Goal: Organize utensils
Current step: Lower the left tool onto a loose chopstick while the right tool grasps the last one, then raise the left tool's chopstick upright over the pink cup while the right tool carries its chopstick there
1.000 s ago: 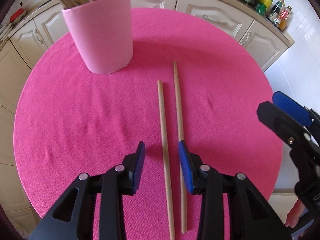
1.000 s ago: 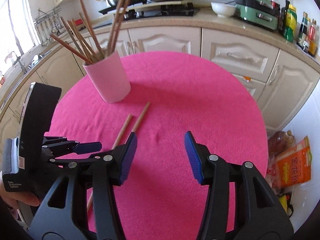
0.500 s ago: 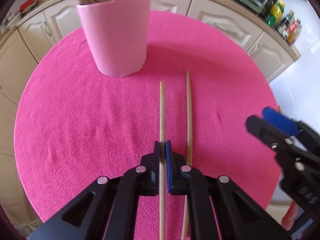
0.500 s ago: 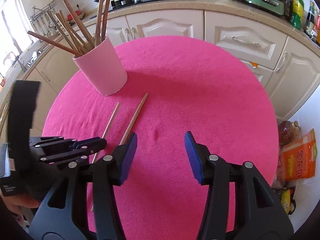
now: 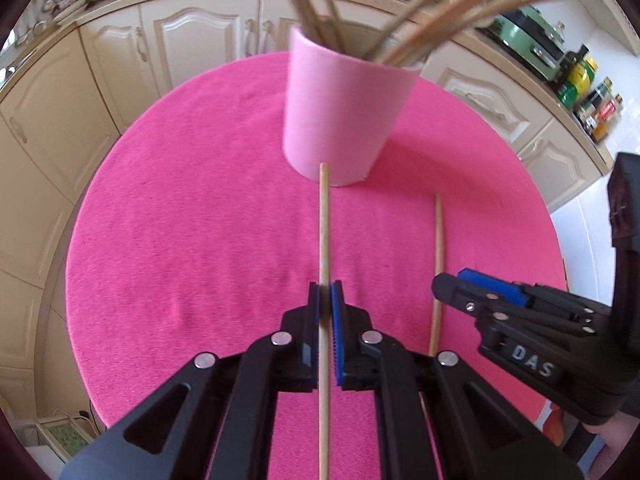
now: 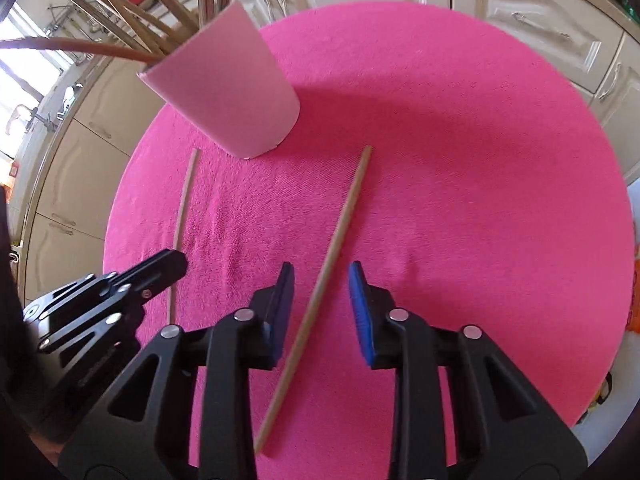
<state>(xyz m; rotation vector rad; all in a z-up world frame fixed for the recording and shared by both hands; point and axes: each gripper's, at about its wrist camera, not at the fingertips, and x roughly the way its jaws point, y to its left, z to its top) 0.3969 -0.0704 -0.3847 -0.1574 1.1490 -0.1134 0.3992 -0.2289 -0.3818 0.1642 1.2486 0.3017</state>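
My left gripper [image 5: 326, 286] is shut on a wooden chopstick [image 5: 323, 224], which points toward the pink cup [image 5: 340, 120] and ends just before its base. The cup holds several chopsticks [image 5: 460, 20]. A second chopstick [image 6: 340, 224] lies on the pink tablecloth [image 6: 460, 200]. It passes between the blue pads of my right gripper [image 6: 321, 268], whose jaws are closing, with a gap left on each side. In the right wrist view the left gripper [image 6: 176, 260] is at the left with its held chopstick [image 6: 182, 216]. The right gripper [image 5: 454, 280] shows at the right of the left wrist view.
The round table ends close behind the cup and drops off at the right edge [image 5: 556, 240]. Cream cabinets [image 5: 192, 48] ring it. Bottles [image 5: 596, 112] and a green appliance [image 5: 532, 32] stand on the counter at the back right.
The left gripper shut on the left chopstick and carried it toward the cup. The right gripper came down over the other chopstick, and its jaws narrowed around it.
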